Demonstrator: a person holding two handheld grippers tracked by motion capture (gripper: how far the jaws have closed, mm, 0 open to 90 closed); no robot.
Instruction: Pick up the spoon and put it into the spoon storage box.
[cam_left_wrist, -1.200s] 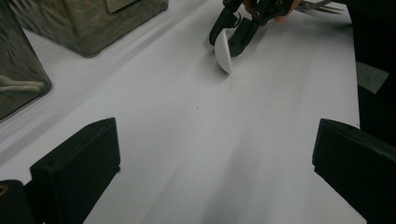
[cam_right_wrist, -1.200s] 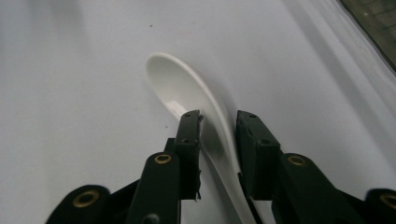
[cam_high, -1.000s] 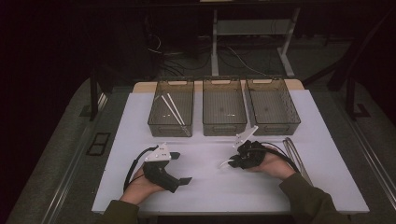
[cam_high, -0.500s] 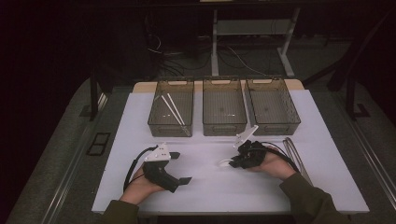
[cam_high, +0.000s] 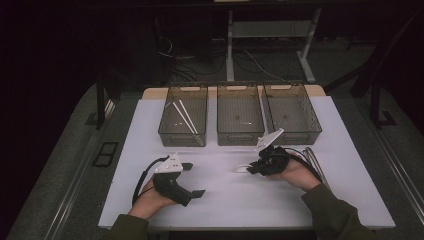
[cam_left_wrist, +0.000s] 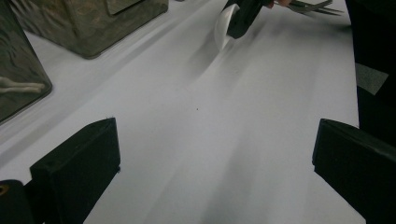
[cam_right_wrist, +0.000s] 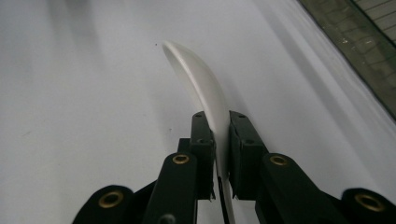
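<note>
Looking first at the high view, the right gripper (cam_high: 252, 166) holds a white plastic spoon (cam_high: 243, 168) just above the white surface (cam_high: 225, 195), in front of three clear bins. The left bin (cam_high: 183, 115) already holds two white sticks (cam_high: 184, 118); the middle bin (cam_high: 240, 114) and the right bin (cam_high: 291, 111) look empty. Some metal cutlery (cam_high: 316, 162) lies on the surface close behind the right hand. The left gripper (cam_high: 192, 179) rests apart, near the person's side.

In the left gripper view, its jaws stand wide open with nothing between them, only bare surface ahead. Far ahead of them the spoon (cam_left_wrist: 223, 25) hangs from the other gripper.

In the right gripper view, the jaws are closed on the spoon (cam_right_wrist: 201, 93), pinching it on edge, and the curved bowl rises forward beyond the tips.

I judge the step is carrying the spoon to a bin. To do it well, keep the pinch firm, because the piece is thin and smooth and may turn between the pads. Lift it clear above the bin wall, bring the bowl over the inside, and only then loosen the jaws.
</note>
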